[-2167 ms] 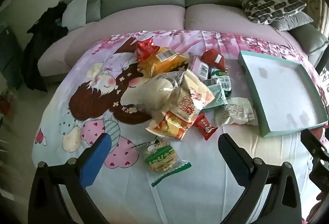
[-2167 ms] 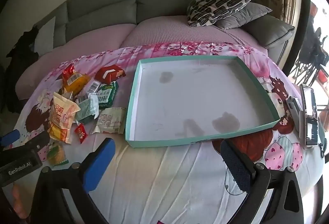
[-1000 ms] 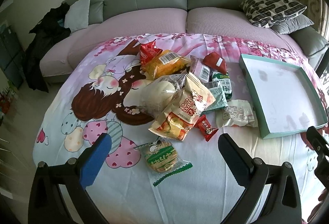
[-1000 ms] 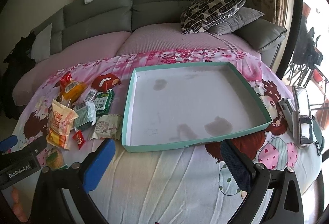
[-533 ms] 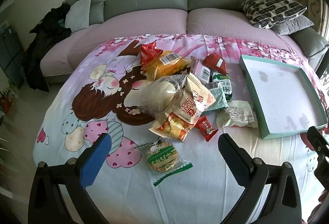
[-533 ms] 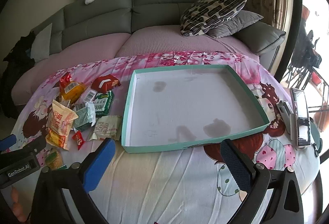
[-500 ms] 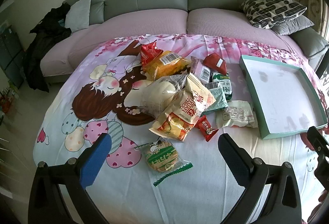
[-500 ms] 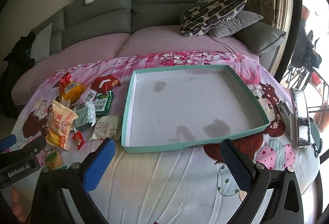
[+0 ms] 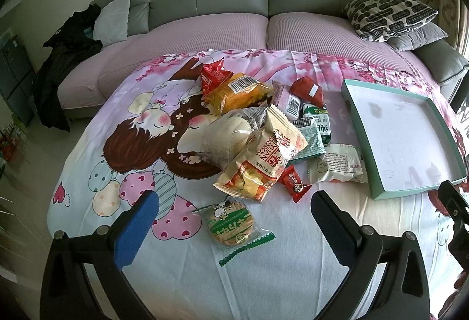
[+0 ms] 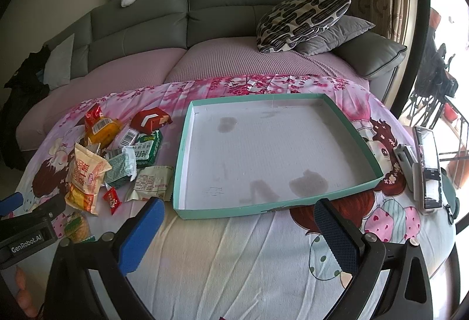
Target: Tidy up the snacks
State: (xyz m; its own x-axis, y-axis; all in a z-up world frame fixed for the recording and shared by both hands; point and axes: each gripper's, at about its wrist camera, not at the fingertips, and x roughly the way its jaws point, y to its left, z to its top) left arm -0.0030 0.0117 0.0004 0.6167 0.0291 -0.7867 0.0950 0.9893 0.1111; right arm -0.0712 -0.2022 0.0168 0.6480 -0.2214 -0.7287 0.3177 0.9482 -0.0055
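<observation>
Hovering wide apart, holding nothing: left gripper (image 9: 234, 220) over round biscuit pack (image 9: 231, 224), clear wrap w/ green zigzag ends, long axis diagonal. Right gripper (image 10: 239, 218) likewise wide, near teal tray (image 10: 348, 191). Snack pile (image 9: 263, 138) beyond, left of tray; beige chip bag (image 9: 261, 161) slants near-left to far-right.

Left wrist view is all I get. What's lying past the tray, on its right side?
Observer: A phone lies flat on the cartoon sheet, clear of the teal tray.
Operator: Anything between the phone and the tray?
Observer: Yes, a small grey device sits right beside the phone, on its tray side. I cannot tell what it is.
Operator: And the right hand-held gripper?
Observer: The right hand-held gripper is open and holds nothing, pointing at the tray's near wall.
</observation>
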